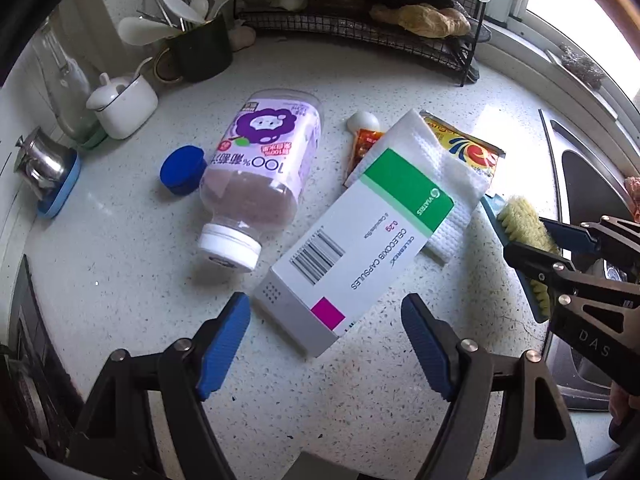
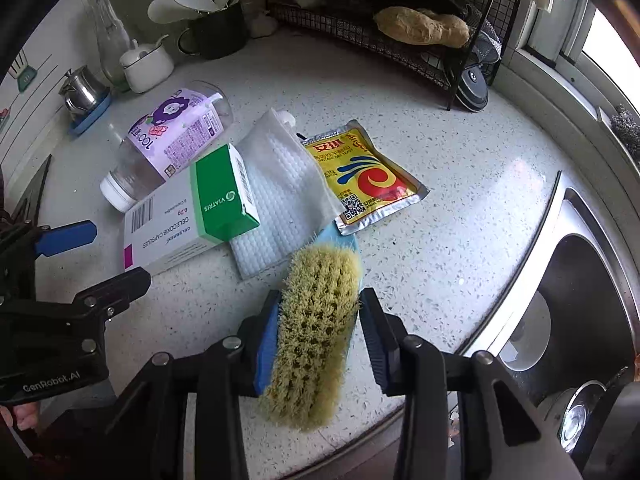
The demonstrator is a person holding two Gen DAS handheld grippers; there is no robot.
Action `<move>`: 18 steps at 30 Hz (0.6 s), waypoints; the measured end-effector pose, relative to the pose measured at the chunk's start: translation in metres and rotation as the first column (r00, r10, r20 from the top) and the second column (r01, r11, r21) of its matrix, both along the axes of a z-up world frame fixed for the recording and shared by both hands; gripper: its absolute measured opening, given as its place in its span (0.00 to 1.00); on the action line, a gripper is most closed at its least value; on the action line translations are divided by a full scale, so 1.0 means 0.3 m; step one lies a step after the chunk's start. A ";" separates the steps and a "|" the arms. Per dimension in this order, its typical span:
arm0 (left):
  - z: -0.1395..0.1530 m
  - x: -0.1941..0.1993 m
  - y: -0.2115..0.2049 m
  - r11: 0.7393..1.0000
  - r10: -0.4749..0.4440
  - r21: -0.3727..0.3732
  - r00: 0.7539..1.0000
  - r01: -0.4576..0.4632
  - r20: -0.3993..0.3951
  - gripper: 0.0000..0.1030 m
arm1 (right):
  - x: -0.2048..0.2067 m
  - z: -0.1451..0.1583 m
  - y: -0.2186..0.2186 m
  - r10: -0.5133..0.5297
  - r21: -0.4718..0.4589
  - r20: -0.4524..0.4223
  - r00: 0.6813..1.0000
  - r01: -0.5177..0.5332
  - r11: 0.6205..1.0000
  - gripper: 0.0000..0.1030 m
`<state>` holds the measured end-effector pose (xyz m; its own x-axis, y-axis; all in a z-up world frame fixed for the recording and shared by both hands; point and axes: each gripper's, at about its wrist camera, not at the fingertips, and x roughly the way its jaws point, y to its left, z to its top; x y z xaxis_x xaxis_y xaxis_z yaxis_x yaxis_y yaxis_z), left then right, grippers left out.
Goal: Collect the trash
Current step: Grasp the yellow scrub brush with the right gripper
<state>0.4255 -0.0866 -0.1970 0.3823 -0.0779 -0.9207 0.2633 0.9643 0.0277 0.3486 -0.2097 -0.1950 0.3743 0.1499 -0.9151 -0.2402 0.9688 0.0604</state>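
On the speckled counter lie a white and green medicine box, a purple-labelled plastic bottle on its side, a blue cap, a white paper towel, a yellow yeast packet, a small red sachet and an eggshell. My left gripper is open, its fingers either side of the box's near end. My right gripper is shut on a yellow-bristled scrub brush.
A steel sink lies right of the counter. At the back stand a black wire rack, a dark utensil holder, a white sugar pot, a glass bottle and a small steel jug.
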 end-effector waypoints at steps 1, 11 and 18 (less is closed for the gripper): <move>0.005 0.006 -0.007 1.000 -0.022 -0.003 1.000 0.022 -0.001 0.74 | -0.003 0.014 -0.007 0.001 -0.005 0.004 1.000 -0.001 1.000 0.31; -0.039 0.137 -0.073 0.986 -0.168 -0.011 0.984 0.167 -0.052 0.74 | 0.011 0.027 -0.019 -0.001 0.026 -0.021 1.000 0.001 1.000 0.31; -0.087 0.152 -0.120 0.976 -0.216 -0.038 0.972 0.213 -0.094 0.71 | 0.051 0.005 -0.042 -0.022 0.040 -0.043 0.999 0.023 0.999 0.31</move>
<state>0.4712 -0.1225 -0.2230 0.2630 -0.1742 -0.9489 0.4645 0.8849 -0.0337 0.3638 -0.2225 -0.1934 0.3389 0.1796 -0.9235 -0.2149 0.9704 0.1099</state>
